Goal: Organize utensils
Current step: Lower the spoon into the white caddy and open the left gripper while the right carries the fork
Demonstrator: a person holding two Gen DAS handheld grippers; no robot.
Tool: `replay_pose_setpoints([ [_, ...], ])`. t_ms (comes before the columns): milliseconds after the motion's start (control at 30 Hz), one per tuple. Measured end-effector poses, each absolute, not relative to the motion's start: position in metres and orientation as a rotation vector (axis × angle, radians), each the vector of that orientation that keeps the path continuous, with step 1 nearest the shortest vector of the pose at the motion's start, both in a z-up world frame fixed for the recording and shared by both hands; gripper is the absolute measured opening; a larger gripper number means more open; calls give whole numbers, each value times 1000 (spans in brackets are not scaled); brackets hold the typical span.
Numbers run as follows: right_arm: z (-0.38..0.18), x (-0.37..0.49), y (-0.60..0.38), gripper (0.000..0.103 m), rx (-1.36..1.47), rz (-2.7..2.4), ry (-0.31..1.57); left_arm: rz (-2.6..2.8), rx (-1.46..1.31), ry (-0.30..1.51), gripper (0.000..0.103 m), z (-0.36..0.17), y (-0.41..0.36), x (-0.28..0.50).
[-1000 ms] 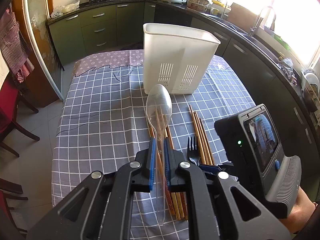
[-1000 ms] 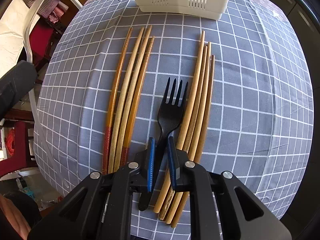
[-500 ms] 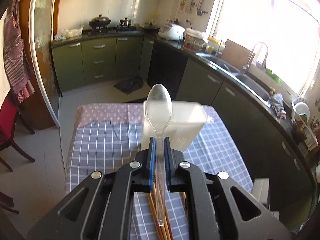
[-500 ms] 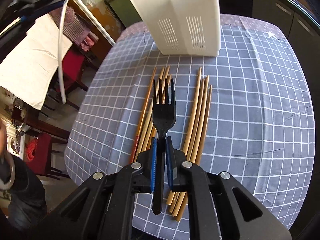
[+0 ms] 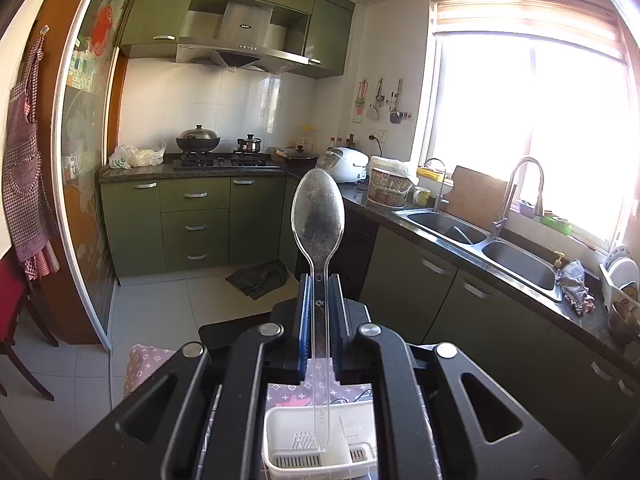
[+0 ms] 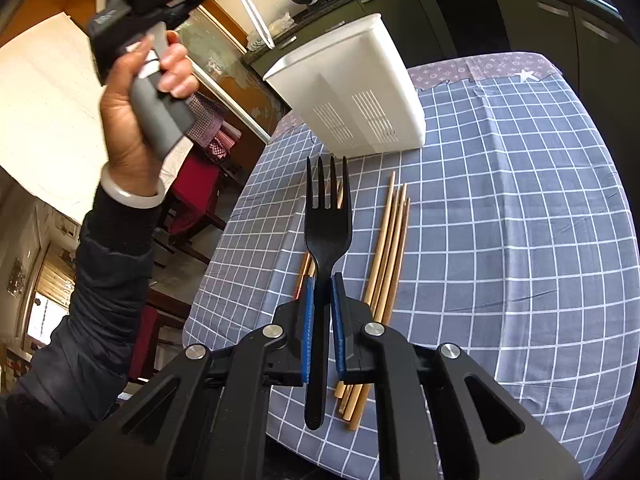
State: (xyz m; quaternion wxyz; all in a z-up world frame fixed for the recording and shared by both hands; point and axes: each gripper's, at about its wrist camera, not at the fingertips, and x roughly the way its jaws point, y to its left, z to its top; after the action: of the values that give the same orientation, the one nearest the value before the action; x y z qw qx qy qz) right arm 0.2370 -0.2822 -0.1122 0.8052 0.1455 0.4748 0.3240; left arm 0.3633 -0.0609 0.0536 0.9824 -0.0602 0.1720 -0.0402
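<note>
Left wrist view: fingers (image 5: 319,312) clamping clear spoon (image 5: 318,216) above empty white caddy (image 5: 280,432); right fingers (image 6: 320,312) pinching black fork (image 6: 327,220).

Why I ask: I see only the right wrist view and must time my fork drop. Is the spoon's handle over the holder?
Observer: Yes. In the left wrist view the clear spoon, clamped in the left gripper, hangs handle-down with its tip above the white holder and its open top.
Operator: Which compartment?
Observer: The tip sits just left of the divider, as that view shows it.
Operator: Anything inside already?
Observer: The slotted floor looks bare where it shows; I see no utensils in there.
</note>
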Motion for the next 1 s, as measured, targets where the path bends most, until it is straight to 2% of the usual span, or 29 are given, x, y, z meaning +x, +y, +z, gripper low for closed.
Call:
replay_pose_setpoints([
  [533,2,281,-282,10,256,662,675,-80,-50,509,9,-27,-62,377],
  [667,26,308,-277,10,252,610,596,-99,-58,534,19,-30,-57,372],
  [1000,42,394,-249,10,277,489,469,-114,-64,512,29,-10,-32,323],
])
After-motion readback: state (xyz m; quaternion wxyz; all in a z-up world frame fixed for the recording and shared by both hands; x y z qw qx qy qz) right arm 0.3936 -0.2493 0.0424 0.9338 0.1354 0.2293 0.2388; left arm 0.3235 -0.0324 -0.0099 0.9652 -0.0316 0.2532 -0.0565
